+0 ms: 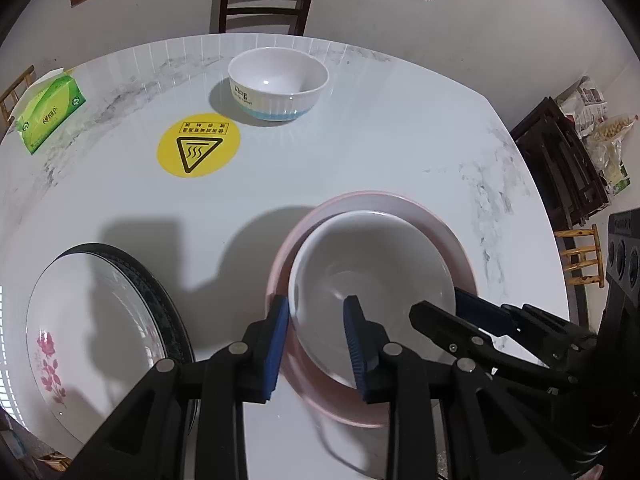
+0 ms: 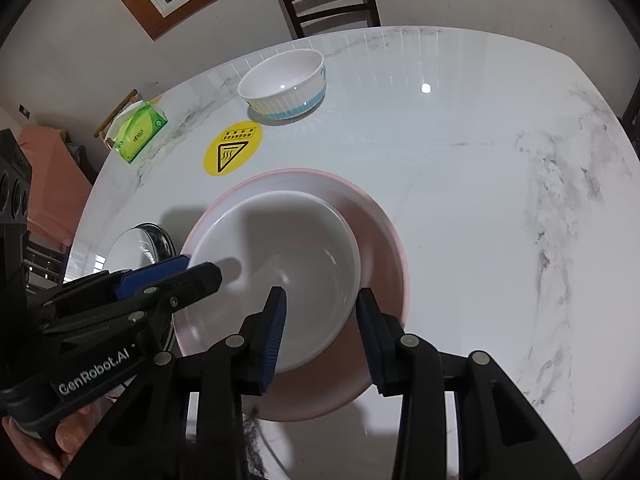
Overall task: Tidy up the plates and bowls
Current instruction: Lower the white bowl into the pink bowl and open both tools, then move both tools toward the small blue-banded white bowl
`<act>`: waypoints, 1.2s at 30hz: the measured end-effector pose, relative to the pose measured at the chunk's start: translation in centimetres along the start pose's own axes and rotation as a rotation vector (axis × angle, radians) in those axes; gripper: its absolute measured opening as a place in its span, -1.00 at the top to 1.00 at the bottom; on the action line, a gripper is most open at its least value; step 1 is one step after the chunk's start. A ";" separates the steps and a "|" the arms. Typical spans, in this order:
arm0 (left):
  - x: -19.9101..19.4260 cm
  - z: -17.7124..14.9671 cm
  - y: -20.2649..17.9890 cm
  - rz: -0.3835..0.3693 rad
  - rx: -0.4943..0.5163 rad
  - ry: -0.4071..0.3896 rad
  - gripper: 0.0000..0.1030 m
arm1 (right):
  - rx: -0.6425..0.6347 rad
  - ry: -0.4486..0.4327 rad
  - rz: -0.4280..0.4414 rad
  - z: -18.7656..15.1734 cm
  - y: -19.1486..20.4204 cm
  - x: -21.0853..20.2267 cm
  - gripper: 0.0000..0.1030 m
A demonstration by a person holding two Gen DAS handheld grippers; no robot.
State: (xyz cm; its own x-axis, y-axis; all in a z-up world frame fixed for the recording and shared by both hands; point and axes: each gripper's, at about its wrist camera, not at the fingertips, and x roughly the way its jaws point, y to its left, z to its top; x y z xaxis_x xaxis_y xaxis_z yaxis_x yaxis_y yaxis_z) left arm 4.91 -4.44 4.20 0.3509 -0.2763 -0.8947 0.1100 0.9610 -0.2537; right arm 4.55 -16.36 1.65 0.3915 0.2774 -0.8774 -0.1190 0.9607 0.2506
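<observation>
Both grippers are straddling opposite sides of the plain white bowl's rim: the left gripper [image 1: 316, 320] is reaching in with one blue pad outside the rim and the other inside, jaws spread with a gap showing at the wall, and the right gripper [image 2: 322, 312] is doing the same on the other side, its jaws also parted and not visibly pressing the wall. That white bowl [image 1: 372, 276] is glossy and undecorated, and it is sitting inside a wider pale pink plate [image 1: 404, 208], shifted toward the plate's near-left edge. The pink plate is resting on the white marbled bench [image 1: 360, 152]. Near the bench's far side, a second bowl [image 1: 278, 84] is standing upright, white with ribbed sides, a blue band at its base and dark lettering. On the left, a white plate with pink flowers [image 1: 96, 340] is lying on a dark-rimmed plate. A yellow round warning sticker [image 1: 198, 145] and a green tissue pack [image 1: 50, 114] are also lying on the bench.
</observation>
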 end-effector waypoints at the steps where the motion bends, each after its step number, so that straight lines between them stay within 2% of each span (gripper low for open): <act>1: -0.1 0.0 0.0 -0.004 0.001 -0.003 0.43 | -0.002 -0.003 -0.001 -0.1 0.0 -0.1 0.31; 8: -1.5 -0.1 -0.4 -0.046 0.028 -0.035 0.43 | 0.003 -0.019 0.013 -0.6 -0.3 -0.9 0.28; 15: -2.6 0.5 0.5 -0.084 0.012 -0.063 0.43 | -0.013 -0.063 0.036 -0.3 0.0 -2.5 0.28; 18: -3.7 0.8 2.2 -0.104 -0.011 -0.082 0.38 | -0.025 -0.085 0.050 0.1 0.1 -3.3 0.24; 22: -5.4 1.4 5.1 -0.095 -0.061 -0.117 0.28 | -0.039 -0.114 0.057 1.0 0.4 -4.1 0.10; 27: -7.0 2.6 9.4 -0.072 -0.157 -0.153 0.18 | -0.041 -0.115 0.103 2.8 0.6 -4.2 0.05; 31: -7.0 3.5 11.5 -0.055 -0.210 -0.157 0.06 | -0.027 -0.103 0.117 4.1 0.4 -3.6 0.05; 36: -6.3 4.7 12.4 -0.057 -0.233 -0.140 0.01 | -0.020 -0.089 0.119 6.2 0.0 -2.4 0.04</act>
State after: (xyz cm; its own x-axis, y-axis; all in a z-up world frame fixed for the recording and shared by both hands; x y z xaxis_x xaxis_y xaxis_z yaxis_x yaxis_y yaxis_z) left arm 8.49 9.13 8.40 0.4773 -0.3128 -0.8212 -0.0778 0.9158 -0.3941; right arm 9.29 -16.95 6.29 0.4531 0.3894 -0.8019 -0.1872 0.9210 0.3415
